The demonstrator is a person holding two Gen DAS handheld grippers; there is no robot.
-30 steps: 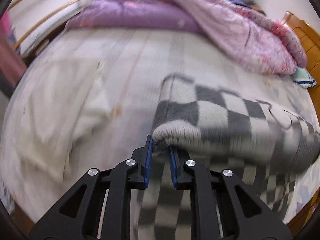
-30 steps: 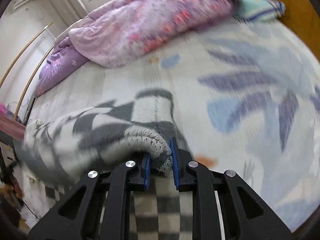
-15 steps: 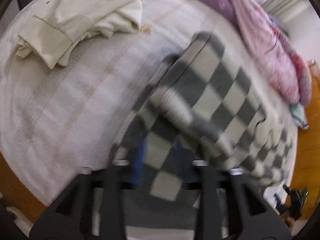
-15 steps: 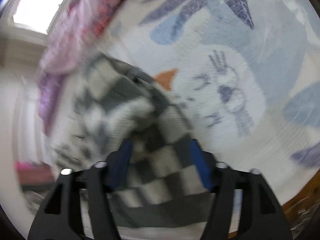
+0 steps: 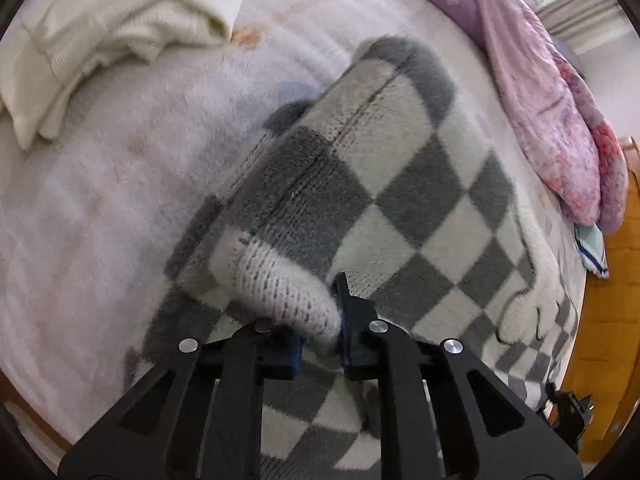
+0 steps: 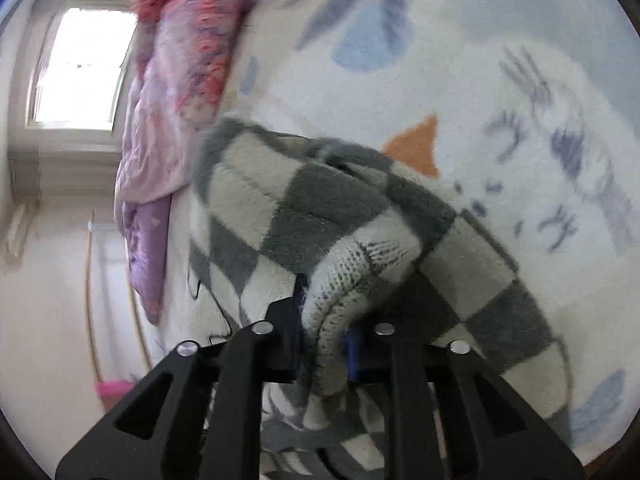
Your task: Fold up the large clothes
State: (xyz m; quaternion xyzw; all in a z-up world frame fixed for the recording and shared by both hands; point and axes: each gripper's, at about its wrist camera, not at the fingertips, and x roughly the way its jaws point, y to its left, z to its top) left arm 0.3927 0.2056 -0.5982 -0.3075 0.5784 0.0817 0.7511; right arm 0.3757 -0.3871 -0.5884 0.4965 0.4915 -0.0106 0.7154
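A grey-and-cream checkered knit garment (image 5: pixel 400 184) lies folded over on the bed. In the left wrist view my left gripper (image 5: pixel 320 320) points steeply down, its jaws closing on a thick cream ribbed edge of the garment that bulges between the blue pads. The right wrist view shows the same checkered garment (image 6: pixel 320 208). There my right gripper (image 6: pixel 324 312) has its jaws closing too, with a bunched ribbed fold of the knit pinched between its pads. The fabric hides both left-hand fingertips.
A cream garment (image 5: pixel 120 12) lies crumpled at the upper left on the pale sheet (image 5: pixel 100 200). A pink-purple quilt (image 5: pixel 560 120) is heaped along the far side, with a wooden headboard (image 5: pixel 616 280) beside it. The printed sheet (image 6: pixel 480 80) spreads to the right, and a window (image 6: pixel 80 72) is bright.
A second ago both grippers pinched the knit edge. Half a second ago both stood wide over the garment. Now both have sunk, rolled and closed on ribbed folds again.
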